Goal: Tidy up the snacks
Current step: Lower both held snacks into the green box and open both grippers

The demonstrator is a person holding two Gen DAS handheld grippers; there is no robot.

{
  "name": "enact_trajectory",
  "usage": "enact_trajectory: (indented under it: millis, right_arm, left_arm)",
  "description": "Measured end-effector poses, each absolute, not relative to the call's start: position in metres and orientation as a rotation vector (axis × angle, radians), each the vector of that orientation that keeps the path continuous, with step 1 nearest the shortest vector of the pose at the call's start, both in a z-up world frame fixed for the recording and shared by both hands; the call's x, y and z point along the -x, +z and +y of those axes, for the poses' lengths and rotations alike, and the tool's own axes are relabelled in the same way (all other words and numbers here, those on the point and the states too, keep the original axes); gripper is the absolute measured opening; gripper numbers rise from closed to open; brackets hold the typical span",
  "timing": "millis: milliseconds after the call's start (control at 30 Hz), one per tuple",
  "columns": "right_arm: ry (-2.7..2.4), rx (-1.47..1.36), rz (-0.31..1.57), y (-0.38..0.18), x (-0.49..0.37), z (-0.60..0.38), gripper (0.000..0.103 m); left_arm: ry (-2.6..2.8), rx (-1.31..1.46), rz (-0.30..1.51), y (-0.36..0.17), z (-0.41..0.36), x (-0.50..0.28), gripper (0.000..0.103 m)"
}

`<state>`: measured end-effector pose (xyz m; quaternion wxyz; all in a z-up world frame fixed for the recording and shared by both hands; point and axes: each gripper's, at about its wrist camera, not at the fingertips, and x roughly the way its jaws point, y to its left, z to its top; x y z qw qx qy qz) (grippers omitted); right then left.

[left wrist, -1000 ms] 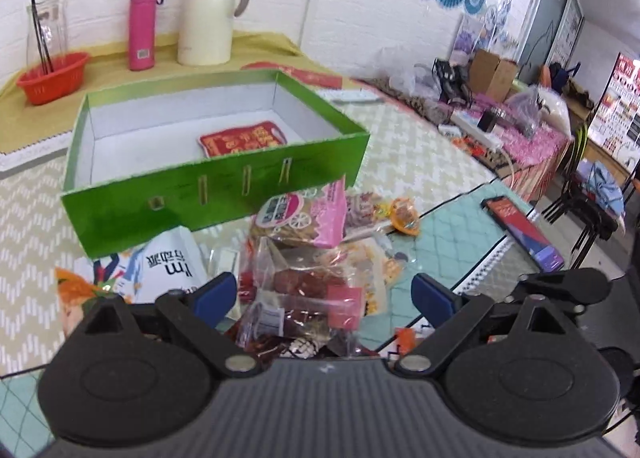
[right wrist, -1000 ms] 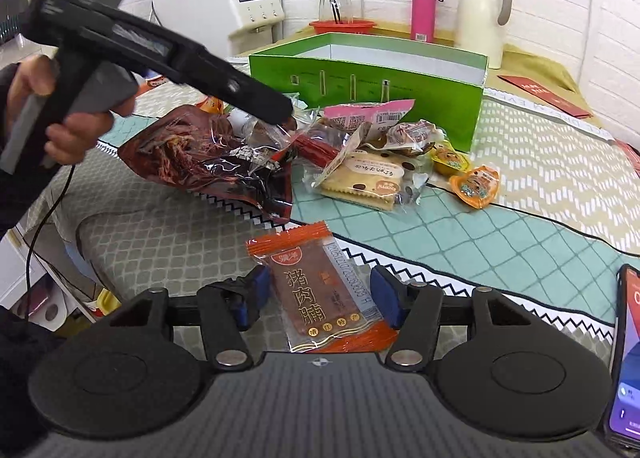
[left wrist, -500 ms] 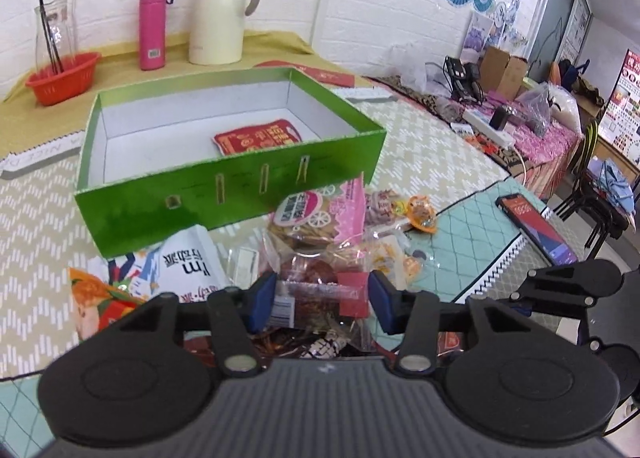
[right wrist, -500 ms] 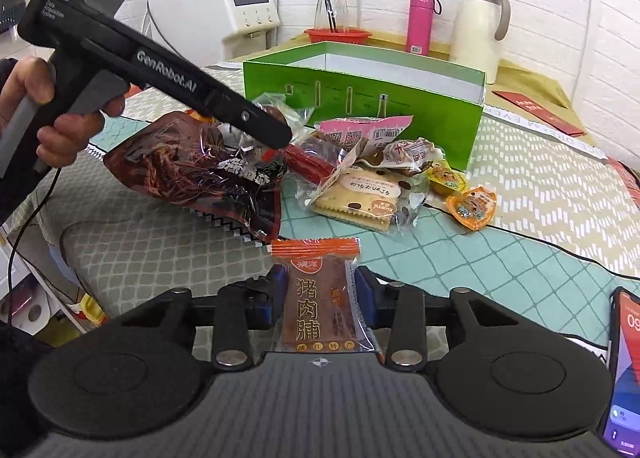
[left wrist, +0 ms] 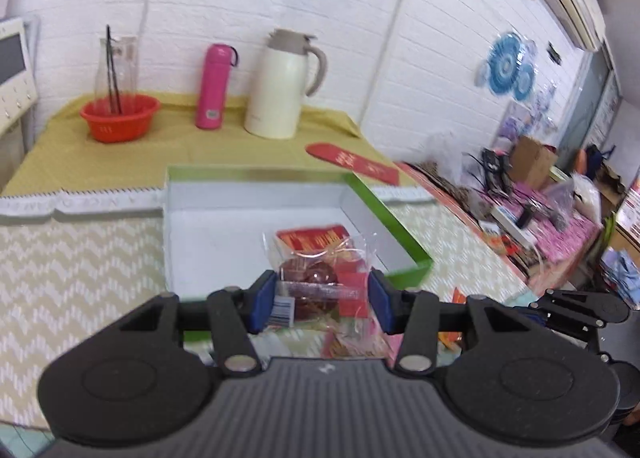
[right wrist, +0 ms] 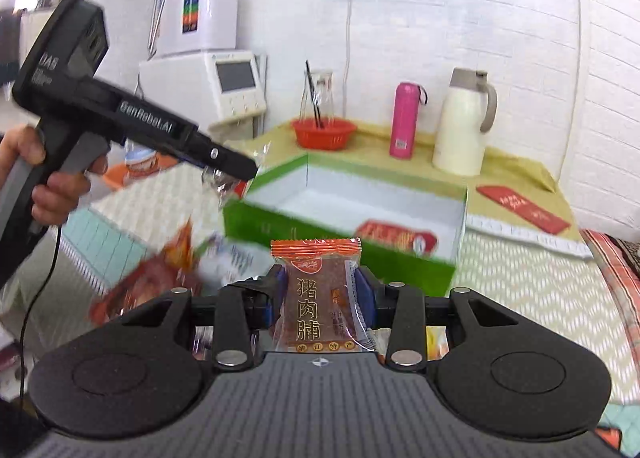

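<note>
My left gripper (left wrist: 322, 298) is shut on a clear snack bag with dark red pieces (left wrist: 320, 278) and holds it in the air over the near wall of the green box (left wrist: 404, 226). The box has a white inside and one red packet (left wrist: 310, 238) lying in it. My right gripper (right wrist: 320, 298) is shut on an orange pork jerky packet (right wrist: 316, 294) and holds it up in front of the box (right wrist: 340, 242). The left gripper shows in the right wrist view (right wrist: 236, 168), with the clear bag hanging beside the box's left corner.
Loose snack bags (right wrist: 160, 270) lie on the table left of the box. A red basket (left wrist: 120, 116), a pink bottle (left wrist: 214, 86) and a white jug (left wrist: 282, 84) stand behind it. A red envelope (left wrist: 354, 162) lies at the back right.
My left gripper shut on the clear bag and lifted it up toward the box. My right gripper shut on the jerky packet and raised it off the table.
</note>
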<state>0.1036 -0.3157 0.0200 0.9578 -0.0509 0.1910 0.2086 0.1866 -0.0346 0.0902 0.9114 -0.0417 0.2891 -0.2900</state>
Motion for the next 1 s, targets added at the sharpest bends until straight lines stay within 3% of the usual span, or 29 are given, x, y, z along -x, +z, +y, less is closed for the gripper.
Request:
enact_trajectory:
  millis: [233, 667, 733, 767, 833, 867, 900, 1000]
  right_arm:
    - [0.360, 0.044, 0.375, 0.036, -0.195, -0.294, 0.066]
    - [0.319, 0.082, 0.601, -0.011, -0.288, -0.264, 0.067]
    - [0.338, 0.079, 0.621, -0.014, -0.294, -0.262, 0.071]
    - [0.350, 0.082, 0.619, -0.014, -0.294, -0.260, 0.075]
    - [0.355, 0.097, 0.595, -0.012, -0.290, -0.259, 0.103]
    - [0.356, 0.106, 0.565, -0.010, -0.287, -0.260, 0.103]
    - [0.356, 0.119, 0.539, -0.008, -0.284, -0.261, 0.103]
    - [0.346, 0.145, 0.508, -0.005, -0.277, -0.264, 0.103]
  left_arm:
    - [-0.495, 0.116, 0.580, 0.090, -0.038, -0.238, 0.048]
    - [-0.454, 0.141, 0.741, 0.036, -0.048, -0.312, 0.051]
    - [-0.462, 0.150, 0.746, 0.032, -0.049, -0.314, 0.055]
    - [-0.465, 0.164, 0.736, 0.032, -0.048, -0.314, 0.069]
    - [-0.461, 0.225, 0.705, 0.034, -0.041, -0.310, 0.079]
    - [-0.452, 0.252, 0.696, 0.036, -0.038, -0.309, 0.090]
    - [-0.439, 0.262, 0.681, 0.039, -0.037, -0.308, 0.093]
    - [-0.399, 0.213, 0.624, 0.049, -0.039, -0.300, 0.093]
